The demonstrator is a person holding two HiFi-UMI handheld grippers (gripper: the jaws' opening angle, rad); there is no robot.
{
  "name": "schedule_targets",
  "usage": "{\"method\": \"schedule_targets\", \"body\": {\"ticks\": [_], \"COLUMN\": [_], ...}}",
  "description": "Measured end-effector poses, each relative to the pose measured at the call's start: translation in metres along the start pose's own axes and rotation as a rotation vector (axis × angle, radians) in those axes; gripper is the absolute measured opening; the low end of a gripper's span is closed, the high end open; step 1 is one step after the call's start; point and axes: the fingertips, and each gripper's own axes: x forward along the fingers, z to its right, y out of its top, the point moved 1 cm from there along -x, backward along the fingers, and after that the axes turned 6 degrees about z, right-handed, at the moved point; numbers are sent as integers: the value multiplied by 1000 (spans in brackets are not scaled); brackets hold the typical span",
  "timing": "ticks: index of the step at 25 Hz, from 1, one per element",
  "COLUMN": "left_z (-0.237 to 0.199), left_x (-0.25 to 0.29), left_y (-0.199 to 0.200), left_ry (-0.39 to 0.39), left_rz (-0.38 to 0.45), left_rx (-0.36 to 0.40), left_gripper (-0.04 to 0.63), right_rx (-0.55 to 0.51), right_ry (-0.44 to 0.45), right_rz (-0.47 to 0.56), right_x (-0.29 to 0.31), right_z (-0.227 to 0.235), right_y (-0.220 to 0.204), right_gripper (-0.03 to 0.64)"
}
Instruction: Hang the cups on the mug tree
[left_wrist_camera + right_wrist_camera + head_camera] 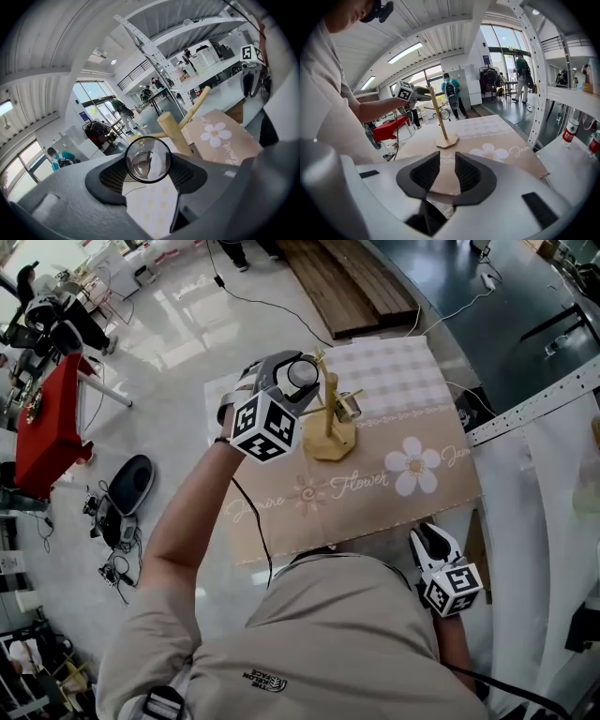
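Observation:
The wooden mug tree point(330, 435) stands on the flower-print cloth of the table point(412, 470). My left gripper point(292, 382) is raised beside the top of the tree, shut on a clear glass cup point(304, 373). In the left gripper view the cup point(148, 158) sits between the pads, its mouth facing the camera, just short of the post point(172, 131). A second glass cup point(449, 114) hangs from a lower peg. My right gripper point(428, 538) rests at the table's near right edge; its jaws point(447, 171) stand a narrow gap apart with nothing between them.
A red table point(42, 427) and cables with gear point(127, 488) lie on the floor to the left. A wooden pallet point(347, 282) is beyond the table. A white perforated beam point(534, 404) runs along the right, with water bottles point(568, 131) beside it.

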Motion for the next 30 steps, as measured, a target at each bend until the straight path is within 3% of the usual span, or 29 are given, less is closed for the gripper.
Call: {"method": "schedule_targets", "body": {"ticks": [10, 19, 26, 30], "left_z": [29, 37, 51, 82], "left_x": [-4, -9, -39, -69], "left_y": [-2, -4, 4, 25], "left_ry": [-39, 18, 109, 133], "left_rz": [0, -92, -120, -85], "left_rx": [21, -3, -142, -329], "left_gripper": [270, 270, 270, 270], "right_rx": [41, 27, 1, -14], "right_ry": [19, 50, 105, 135], "right_rz": [2, 0, 3, 9], "right_x": [-7, -30, -58, -76], "right_z": [0, 11, 25, 30], "right_y": [-5, -18, -32, -32], "right_gripper": [109, 109, 109, 109]}}
